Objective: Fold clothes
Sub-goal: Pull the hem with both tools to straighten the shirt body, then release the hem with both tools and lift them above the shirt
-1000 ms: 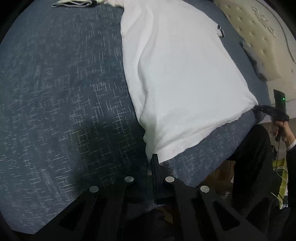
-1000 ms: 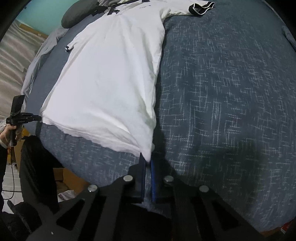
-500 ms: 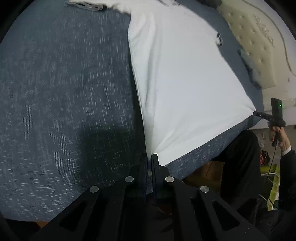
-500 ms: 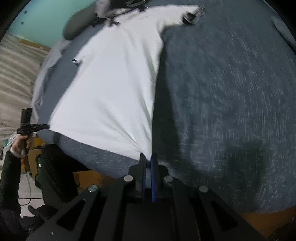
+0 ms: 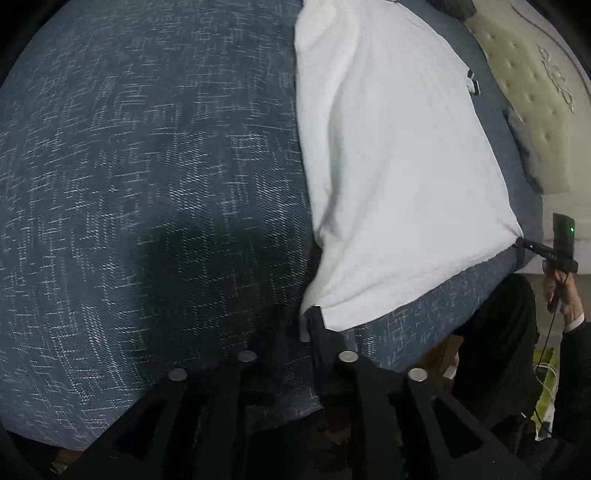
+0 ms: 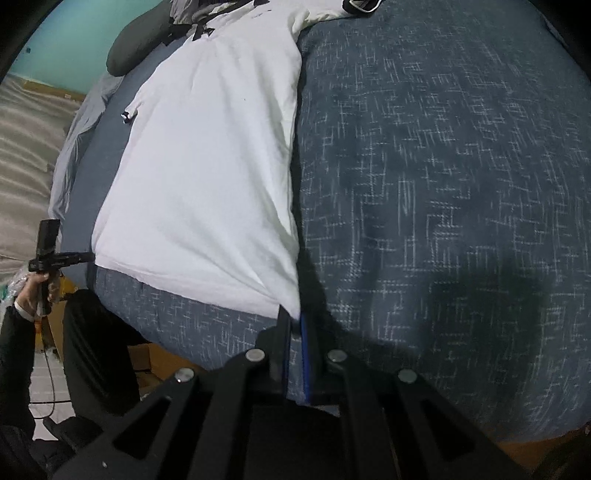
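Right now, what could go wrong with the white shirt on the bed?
1. The left gripper is opening on its hem corner of the white shirt, so that corner may slip out and rumple.
2. The right gripper pinches the other corner; pulling alone could skew the shirt.
3. The hem lies near the edge of the blue bed cover, so it might slide off.

We're in a home bedroom: bed (image 5: 147, 184) with dark blue woven cover, cream tufted headboard (image 5: 532, 92), grey pillow (image 6: 136, 40) by a teal wall (image 6: 74, 33), cardboard boxes (image 6: 147, 360) on the floor
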`<state>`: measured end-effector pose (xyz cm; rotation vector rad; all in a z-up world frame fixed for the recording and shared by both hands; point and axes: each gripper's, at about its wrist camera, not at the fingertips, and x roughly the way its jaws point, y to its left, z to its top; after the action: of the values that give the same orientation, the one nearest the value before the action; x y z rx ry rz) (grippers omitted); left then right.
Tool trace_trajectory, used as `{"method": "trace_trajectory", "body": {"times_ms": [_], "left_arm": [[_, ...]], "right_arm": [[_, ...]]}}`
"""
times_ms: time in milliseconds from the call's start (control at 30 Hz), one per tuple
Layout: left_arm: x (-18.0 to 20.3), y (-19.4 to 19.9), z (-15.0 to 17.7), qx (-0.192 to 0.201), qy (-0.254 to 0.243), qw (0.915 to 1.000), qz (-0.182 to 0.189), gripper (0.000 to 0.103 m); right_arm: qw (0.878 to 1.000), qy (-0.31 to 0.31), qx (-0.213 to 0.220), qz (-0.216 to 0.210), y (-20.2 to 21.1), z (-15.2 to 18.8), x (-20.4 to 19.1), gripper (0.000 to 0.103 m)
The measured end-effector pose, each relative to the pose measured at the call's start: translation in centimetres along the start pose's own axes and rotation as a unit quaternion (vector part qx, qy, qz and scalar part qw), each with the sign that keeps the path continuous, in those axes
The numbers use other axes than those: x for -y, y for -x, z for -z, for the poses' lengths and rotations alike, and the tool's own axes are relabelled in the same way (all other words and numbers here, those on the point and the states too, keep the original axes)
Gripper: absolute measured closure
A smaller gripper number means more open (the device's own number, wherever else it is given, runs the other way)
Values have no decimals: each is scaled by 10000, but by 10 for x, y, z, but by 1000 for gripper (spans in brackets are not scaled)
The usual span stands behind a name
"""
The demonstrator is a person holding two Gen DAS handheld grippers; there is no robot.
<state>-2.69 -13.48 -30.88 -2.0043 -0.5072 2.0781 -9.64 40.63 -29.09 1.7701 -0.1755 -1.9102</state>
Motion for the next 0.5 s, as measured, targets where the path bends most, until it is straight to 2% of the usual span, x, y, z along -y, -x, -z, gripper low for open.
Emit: {"method": "trace_trajectory", "body": {"times_ms": [33,100,167,200,333,500], "left_arm": [[-1,2,0,21,19,10000,-3,84],[-1,8,-1,72,44,10000,-17,75],[-2,18,-2,143,48,9999,-75,71],[-1,24,-2,197,37,9997,-108,71],[1,55,-14,551,15,9982,-216,71],[5,91,-41,1169,-33,9922,-438,71]], "right_arm": [[10000,28,5,-29,1,0,-1,97],[9999,106,0,-47,2,1,-4,92],[9999,92,-35,-123,4,4,-4,77],[9998,75,-51,-156,6,6,-3,75],[9996,61,-27,-257,20,8,6,74],[9983,-255,509,-158,49,-14,25,74]]}}
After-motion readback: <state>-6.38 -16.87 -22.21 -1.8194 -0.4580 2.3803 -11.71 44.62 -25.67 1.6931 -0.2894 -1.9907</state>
